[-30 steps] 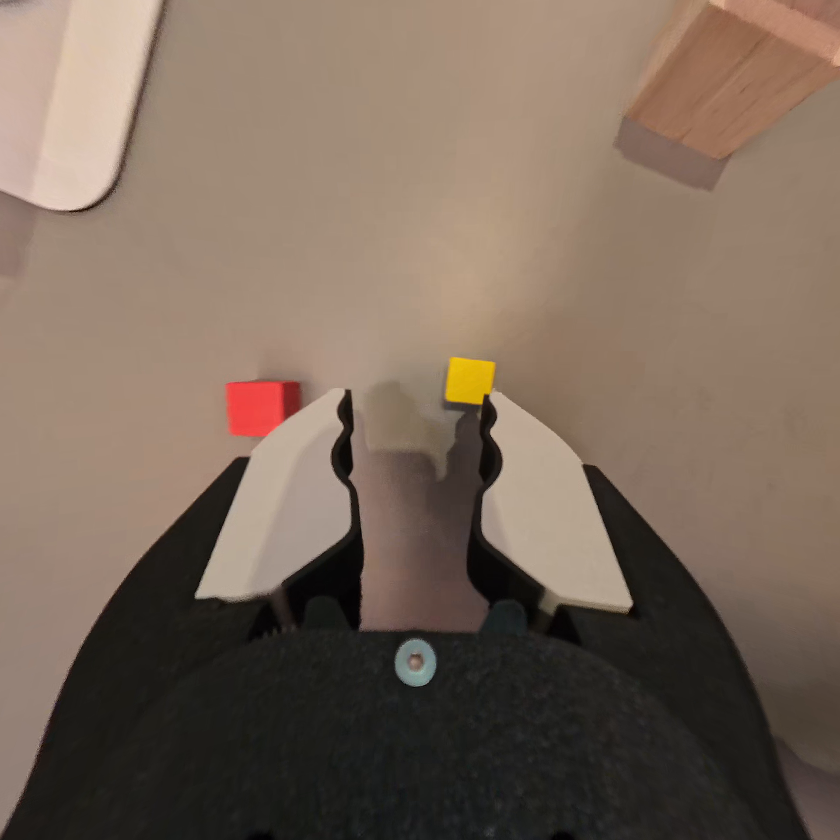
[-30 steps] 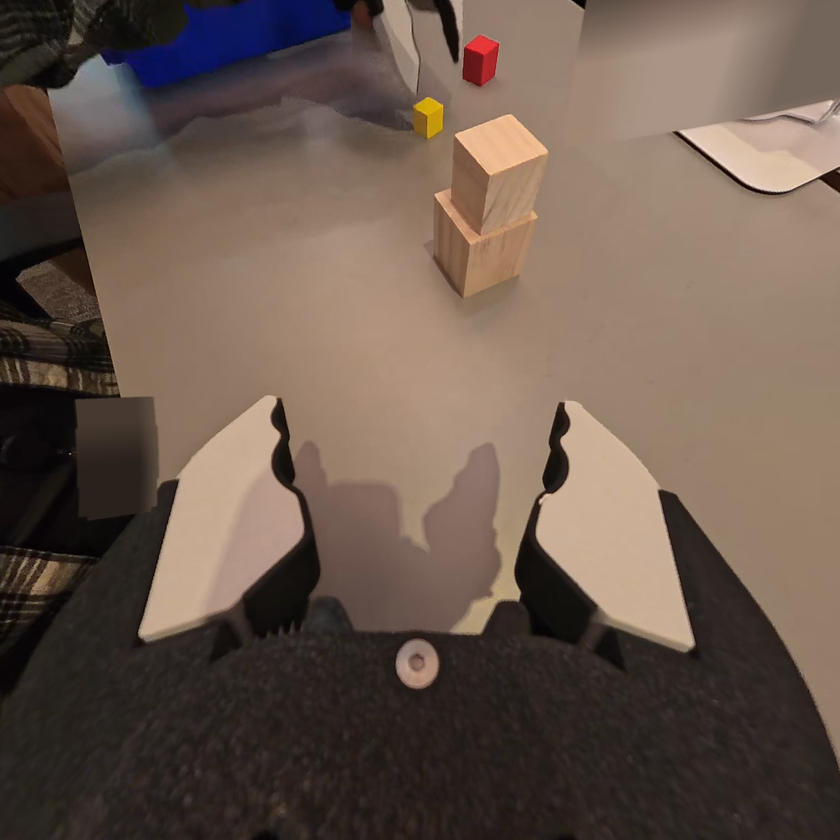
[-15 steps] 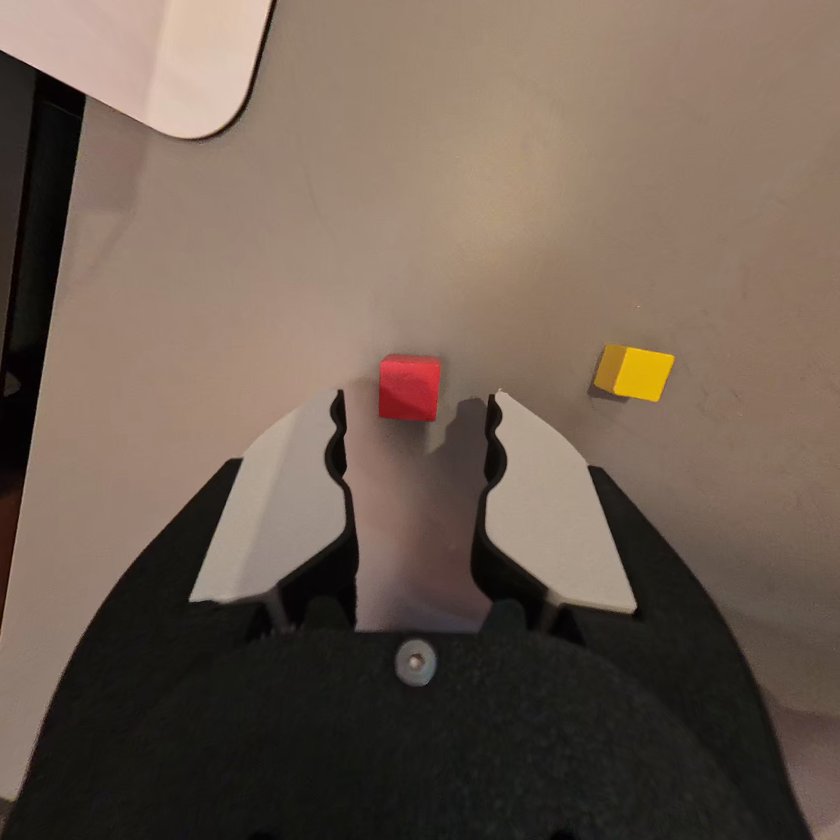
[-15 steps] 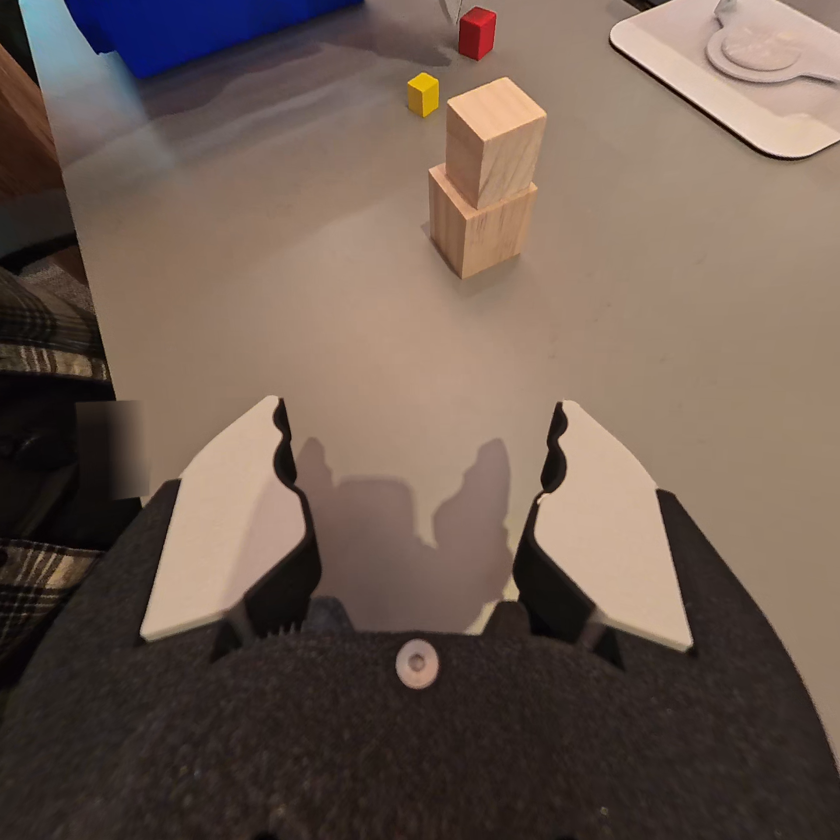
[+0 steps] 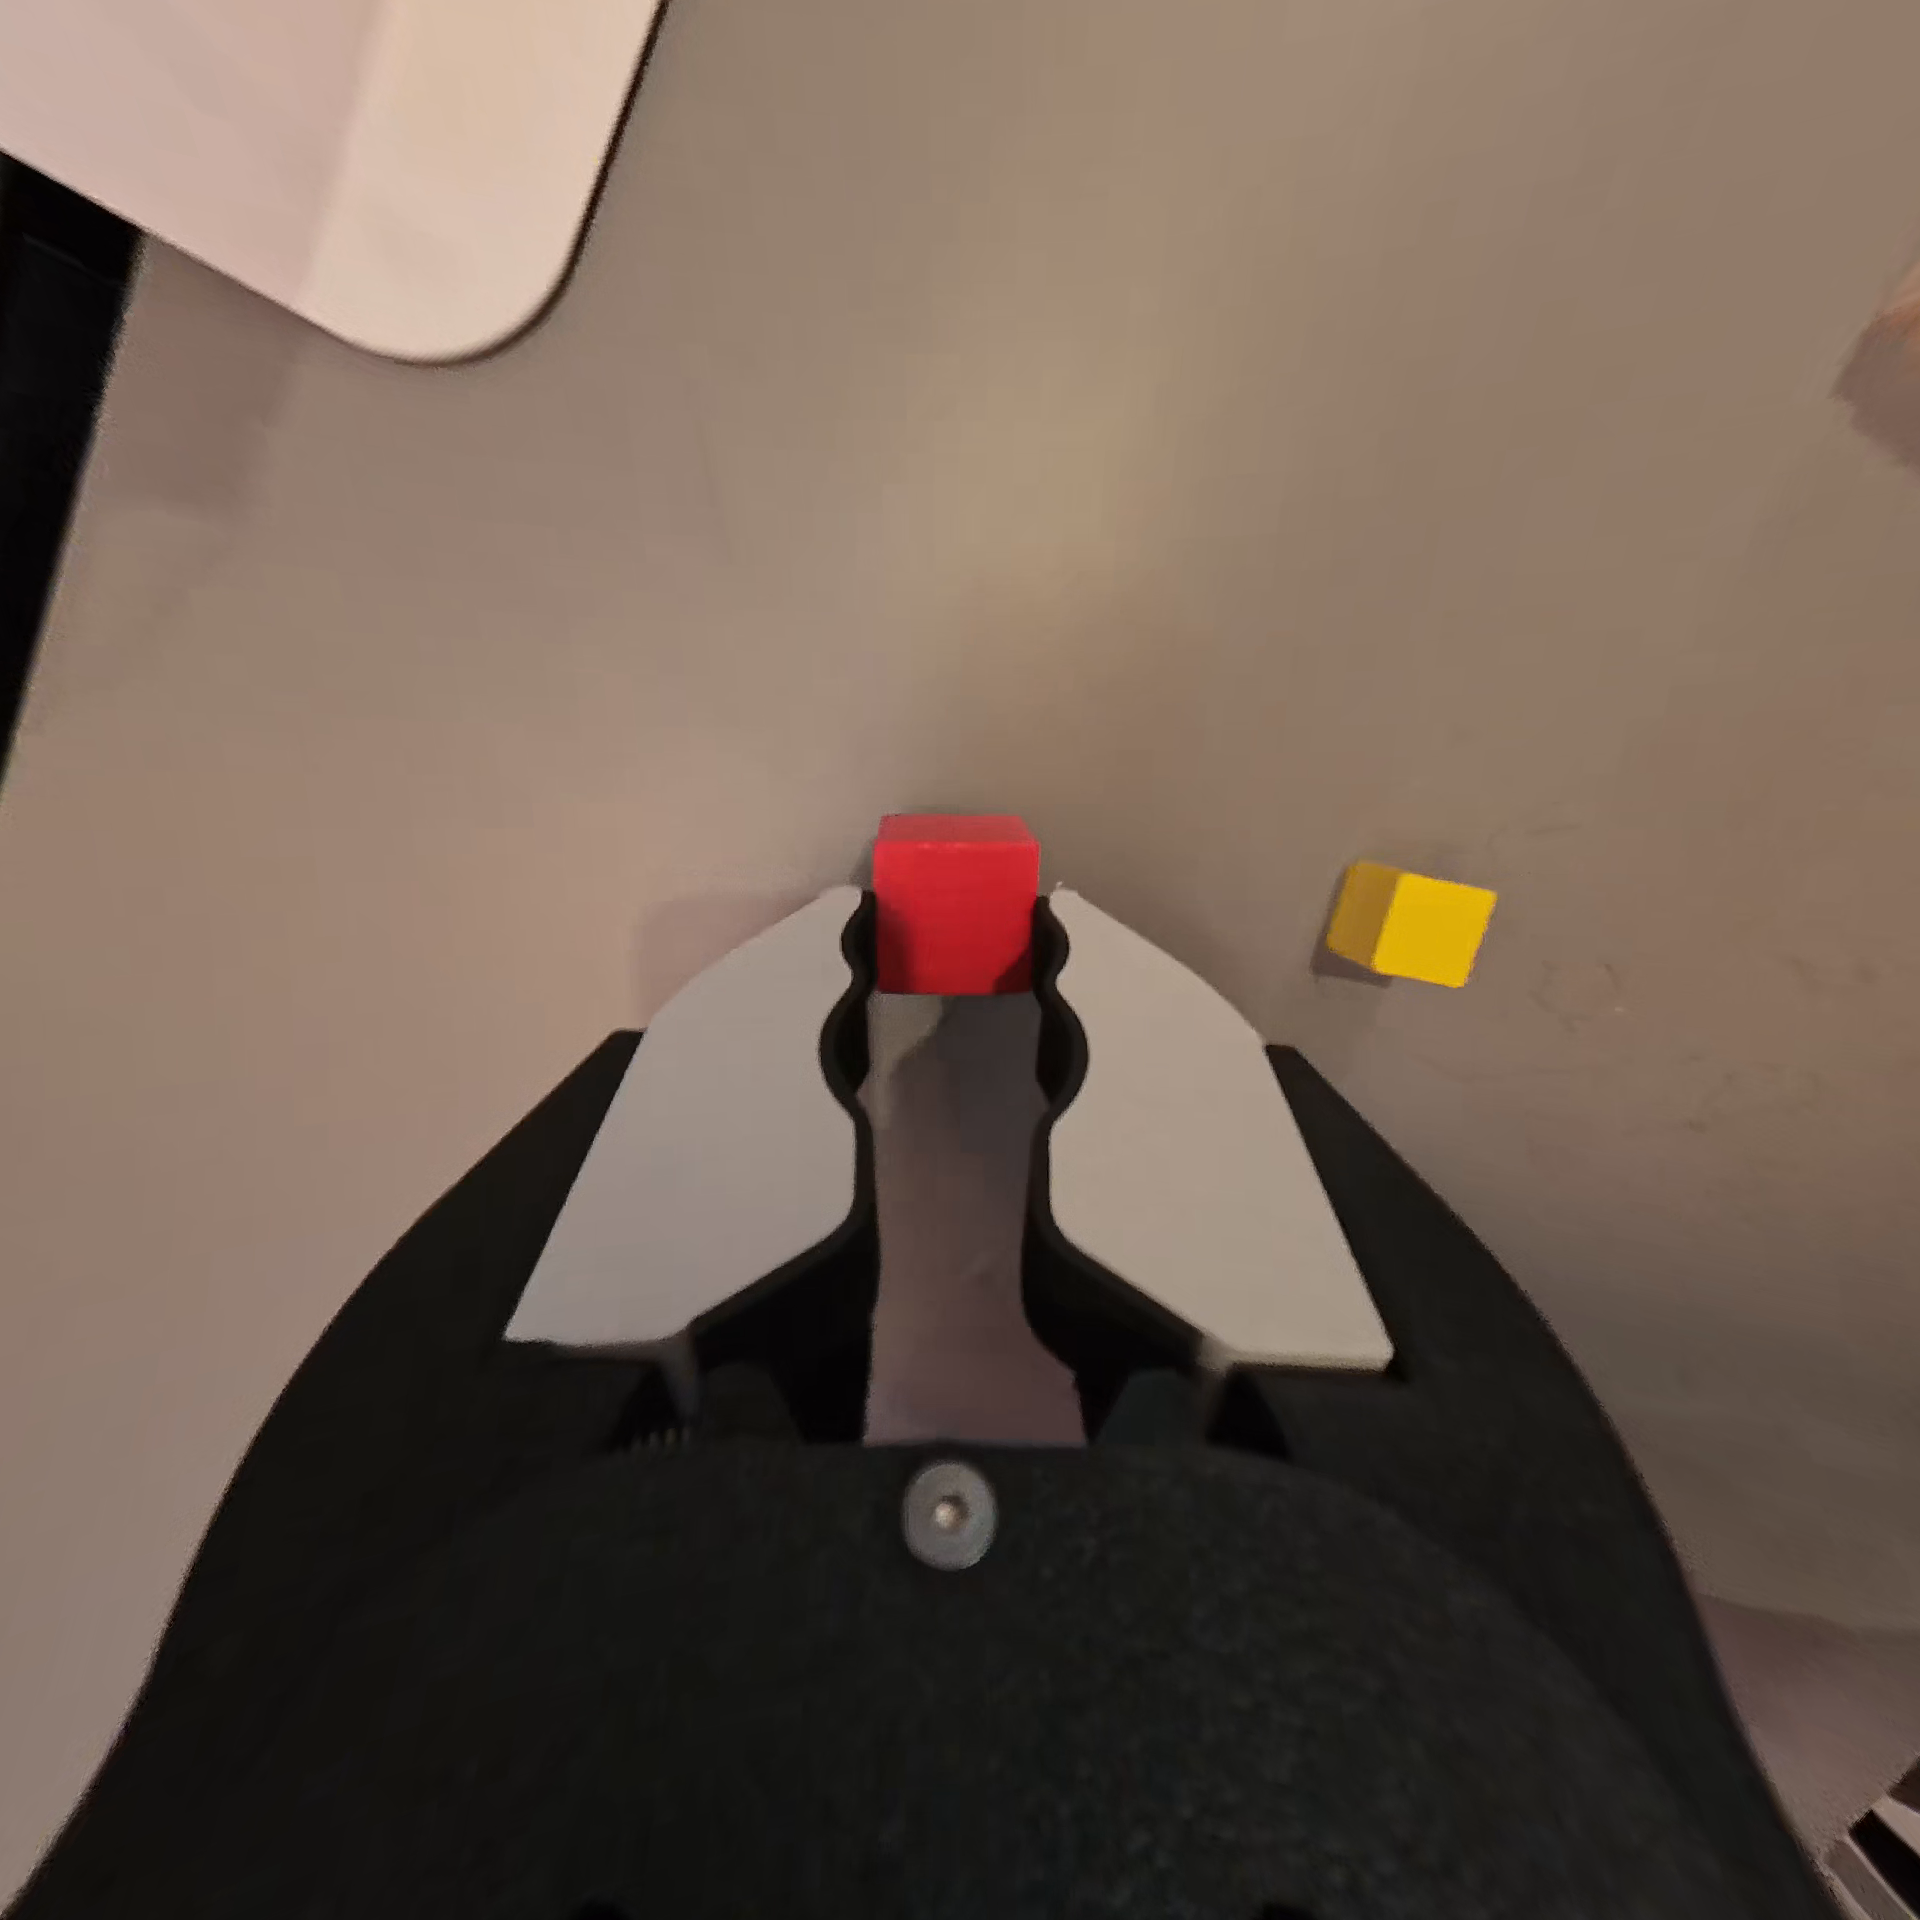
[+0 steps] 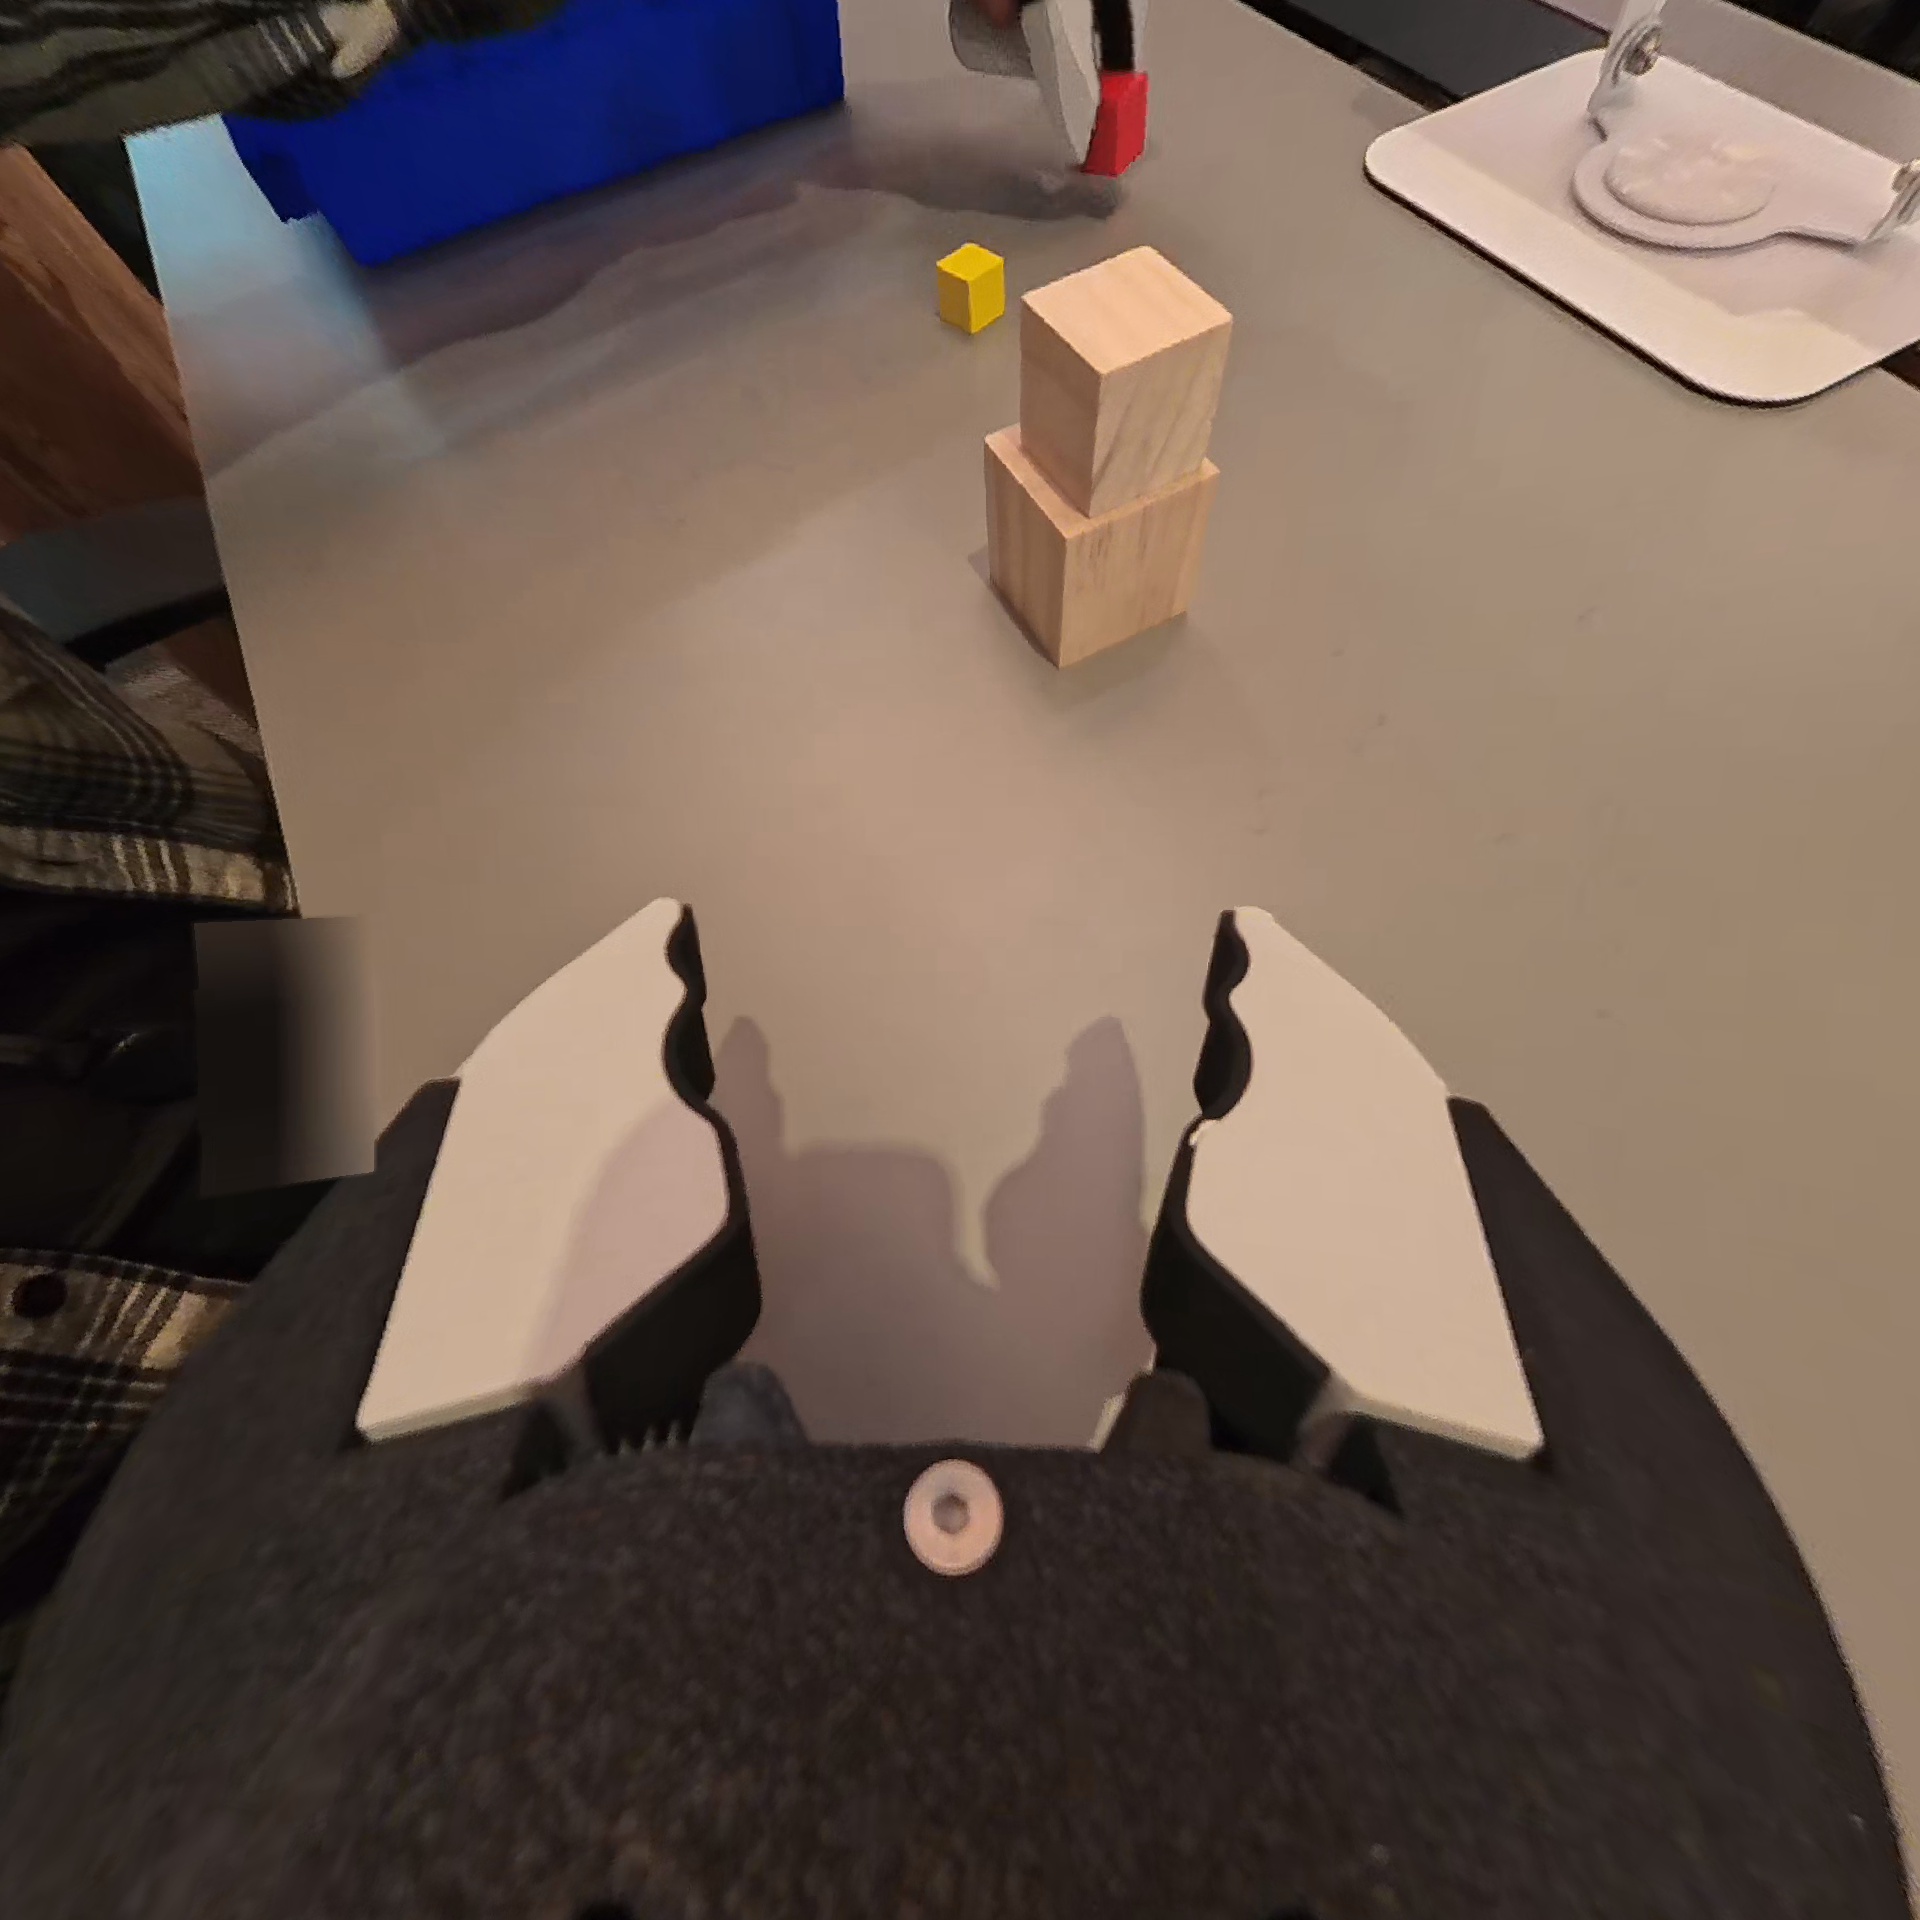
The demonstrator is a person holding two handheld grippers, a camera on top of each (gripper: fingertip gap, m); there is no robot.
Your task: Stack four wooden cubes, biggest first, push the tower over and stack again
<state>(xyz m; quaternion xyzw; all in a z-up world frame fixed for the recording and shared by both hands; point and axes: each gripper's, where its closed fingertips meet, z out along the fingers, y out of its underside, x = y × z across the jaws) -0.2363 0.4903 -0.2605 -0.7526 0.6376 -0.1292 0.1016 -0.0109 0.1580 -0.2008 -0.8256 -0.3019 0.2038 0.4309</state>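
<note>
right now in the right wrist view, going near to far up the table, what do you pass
right gripper → two-cube plain wooden stack → yellow cube → red cube between the left gripper's fingertips

We count four cubes in all. Two are plain wood: a larger cube (image 6: 1101,561) and a smaller wooden cube (image 6: 1124,379) on top of it. Two are painted: one red cube (image 5: 954,902) and one yellow cube (image 5: 1411,923). We see two grippers, the left gripper (image 5: 954,914) and the right gripper (image 6: 954,997), and each shows two white fingers, so four fingers together. We find one grey table (image 6: 1455,779) under everything. On it we count one blue bin (image 6: 540,114) and one white base plate (image 6: 1683,301) with a single metal fitting on it. One plaid sleeve (image 6: 114,800) shows at the left edge.
</note>
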